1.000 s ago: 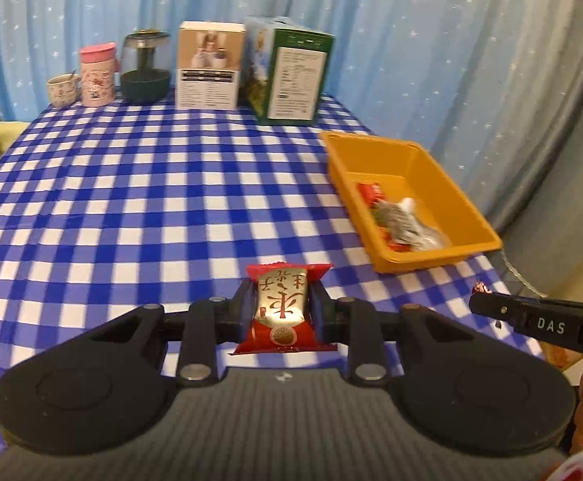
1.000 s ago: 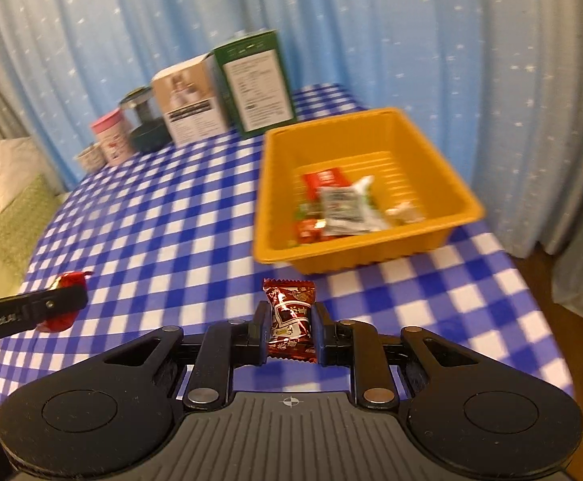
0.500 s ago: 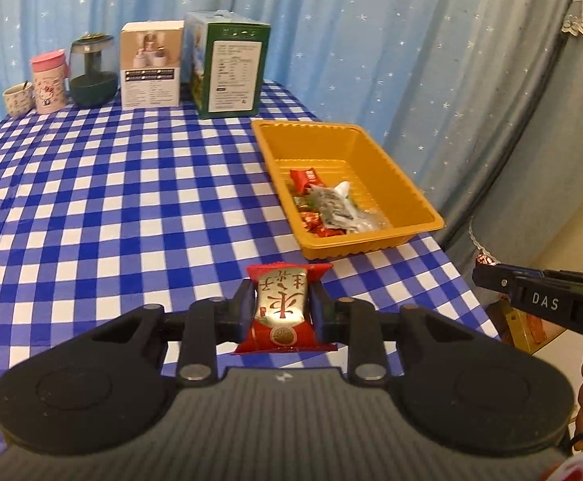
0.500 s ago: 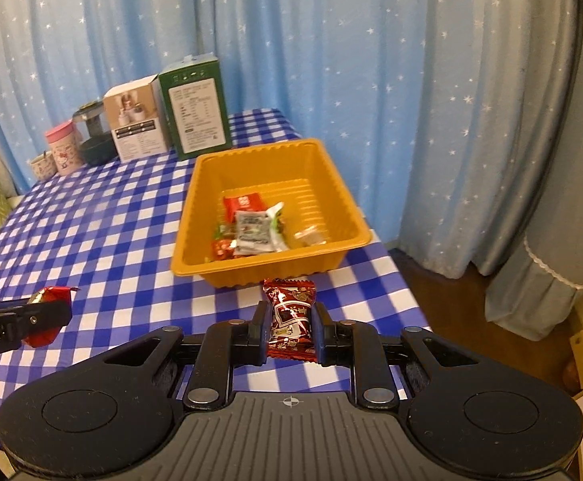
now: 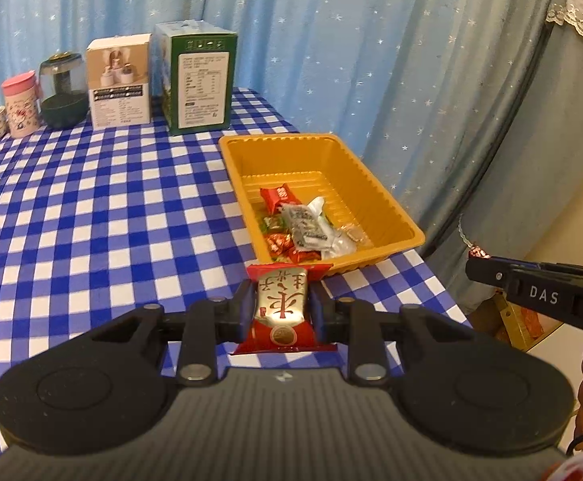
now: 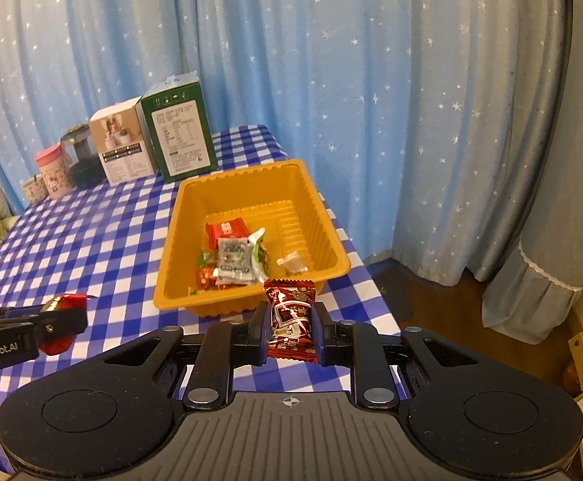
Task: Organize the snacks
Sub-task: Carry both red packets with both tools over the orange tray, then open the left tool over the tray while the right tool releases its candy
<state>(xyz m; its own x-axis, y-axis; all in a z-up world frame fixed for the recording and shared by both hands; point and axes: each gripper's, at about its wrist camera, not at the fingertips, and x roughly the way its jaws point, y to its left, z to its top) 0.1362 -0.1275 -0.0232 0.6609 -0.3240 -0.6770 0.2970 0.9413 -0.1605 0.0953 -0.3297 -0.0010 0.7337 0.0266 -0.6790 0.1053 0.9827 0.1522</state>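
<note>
Left tool point(image 5: 281, 308) is gripping a red-gold snack point(image 5: 282, 312), right tool point(image 6: 290, 328) is pinching a dark-red snack point(image 6: 291, 322), both hovering over bare checked table point(image 5: 103, 216) just short of the orange tray's point(image 5: 387, 204) near rim, tray wrappers overlapping, labels unreadable.

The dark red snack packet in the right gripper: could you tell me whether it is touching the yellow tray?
Cannot tell. In the right wrist view the dark red snack packet overlaps the yellow tray rim, showing neither contact nor gap.
</note>
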